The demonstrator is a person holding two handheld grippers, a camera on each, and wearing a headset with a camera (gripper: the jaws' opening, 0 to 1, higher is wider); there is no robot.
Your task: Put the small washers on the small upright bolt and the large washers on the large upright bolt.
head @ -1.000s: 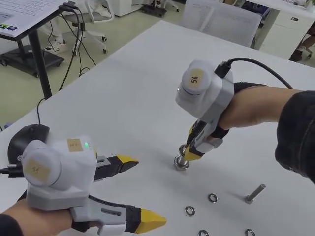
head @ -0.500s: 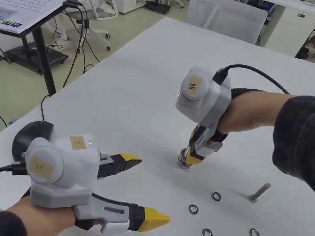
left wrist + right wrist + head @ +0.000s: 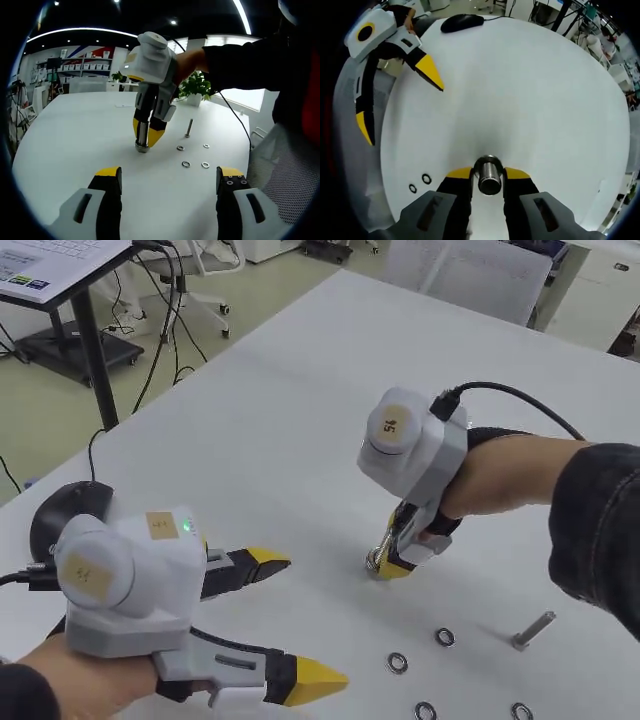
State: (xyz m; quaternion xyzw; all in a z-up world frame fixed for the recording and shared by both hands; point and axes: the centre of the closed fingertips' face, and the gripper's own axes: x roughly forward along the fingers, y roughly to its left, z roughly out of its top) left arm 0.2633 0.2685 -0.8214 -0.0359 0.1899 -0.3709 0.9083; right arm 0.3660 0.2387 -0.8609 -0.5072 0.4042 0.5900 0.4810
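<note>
At the near left of the white table [image 3: 300, 420], the left gripper [image 3: 301, 620] hovers with jaws spread wide, nothing between them. Mid-table, the right gripper [image 3: 384, 566] points down, jaws closed around the large bolt [image 3: 490, 176] standing upright on the table. To its right lie four loose washers [image 3: 397, 663], and beyond them the small bolt [image 3: 533, 630], seemingly upright too.

On top of your right gripper [image 3: 384, 564], the round tan sticker [image 3: 392, 425] carries a two-digit number. It looks like 56, though it sits turned and small in the head view. The tan stickers [image 3: 88, 577] on your left gripper [image 3: 298, 620] bear faint marks, too blurred to read.
</note>
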